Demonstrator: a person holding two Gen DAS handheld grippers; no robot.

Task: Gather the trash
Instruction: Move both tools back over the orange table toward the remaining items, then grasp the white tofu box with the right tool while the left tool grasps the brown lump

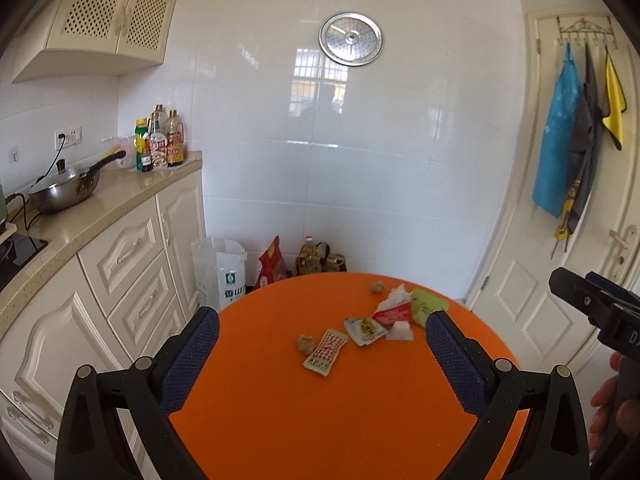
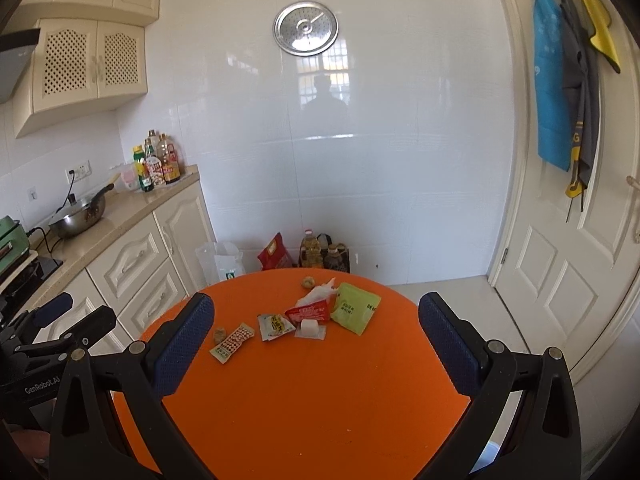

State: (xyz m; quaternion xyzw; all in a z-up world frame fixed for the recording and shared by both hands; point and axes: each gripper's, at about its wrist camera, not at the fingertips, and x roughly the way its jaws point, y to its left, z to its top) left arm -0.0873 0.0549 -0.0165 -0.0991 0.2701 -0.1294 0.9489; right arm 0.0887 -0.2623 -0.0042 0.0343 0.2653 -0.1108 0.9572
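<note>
Orange and round, the tabletop (image 2: pixel 320 400) carries a loose line of litter along its far half: a crumpled brown wad (image 2: pixel 219 335), a red-dotted sachet (image 2: pixel 232 343), a yellow-printed packet (image 2: pixel 276 326), a red wrapper (image 2: pixel 310 312), then a green pouch (image 2: pixel 354 310). The left gripper (image 1: pixel 322 354) and right gripper (image 2: pixel 316 344) both hover wide open, holding nothing. Best to start at one end, descend squarely over a single piece, and pinch low against the surface.

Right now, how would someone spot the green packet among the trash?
Look at the round orange table and its line of litter. The green packet lies at the right end, beside the red wrapper. It is the only lime-green piece.
</note>
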